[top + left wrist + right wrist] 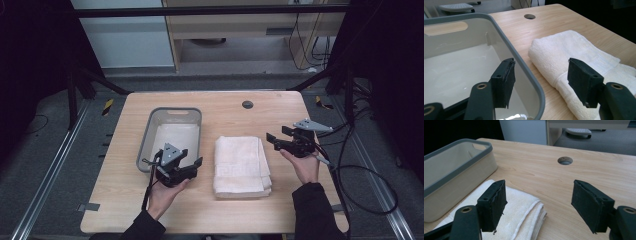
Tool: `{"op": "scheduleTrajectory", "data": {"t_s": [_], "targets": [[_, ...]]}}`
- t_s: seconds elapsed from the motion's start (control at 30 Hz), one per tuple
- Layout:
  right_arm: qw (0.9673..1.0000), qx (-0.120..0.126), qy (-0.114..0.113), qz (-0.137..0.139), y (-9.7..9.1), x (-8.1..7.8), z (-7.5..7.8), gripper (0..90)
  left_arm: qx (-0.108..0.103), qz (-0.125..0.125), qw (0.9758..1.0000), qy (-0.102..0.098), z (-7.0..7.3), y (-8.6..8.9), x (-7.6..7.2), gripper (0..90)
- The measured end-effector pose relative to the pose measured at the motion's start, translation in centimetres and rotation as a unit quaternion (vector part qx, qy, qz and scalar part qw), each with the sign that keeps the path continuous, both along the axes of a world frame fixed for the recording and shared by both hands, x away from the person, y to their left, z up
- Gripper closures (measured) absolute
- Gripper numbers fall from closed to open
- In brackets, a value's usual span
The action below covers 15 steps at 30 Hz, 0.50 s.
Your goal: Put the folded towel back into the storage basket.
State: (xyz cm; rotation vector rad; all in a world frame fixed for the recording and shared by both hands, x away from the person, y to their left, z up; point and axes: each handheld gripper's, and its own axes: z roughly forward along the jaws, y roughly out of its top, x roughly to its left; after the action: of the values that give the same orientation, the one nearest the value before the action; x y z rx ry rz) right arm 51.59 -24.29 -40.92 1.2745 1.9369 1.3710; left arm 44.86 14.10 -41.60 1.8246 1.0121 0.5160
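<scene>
So the folded towel [242,166] is lying on the counter [235,117] between both tongs, long axis running away from the person. Left tongs [192,159] and right tongs [273,140] are both hanging wide, gripping nothing. Grey bin [173,114] is sitting just left.

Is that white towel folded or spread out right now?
Folded. The towel lies as a compact rectangle beside the bin, and stacked layer edges show at its end in the right gripper view.
</scene>
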Motion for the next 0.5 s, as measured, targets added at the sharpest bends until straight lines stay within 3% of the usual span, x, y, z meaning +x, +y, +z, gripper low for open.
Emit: {"op": "scheduleTrajectory", "data": {"t_s": [0.5], "targets": [[0.9997,-0.017,0.015,0.008,1.1,0.7,-1.2,26.1,0.009,-0.025,0.9996,0.010,-0.8,-1.9,-0.6,38.5]]}}
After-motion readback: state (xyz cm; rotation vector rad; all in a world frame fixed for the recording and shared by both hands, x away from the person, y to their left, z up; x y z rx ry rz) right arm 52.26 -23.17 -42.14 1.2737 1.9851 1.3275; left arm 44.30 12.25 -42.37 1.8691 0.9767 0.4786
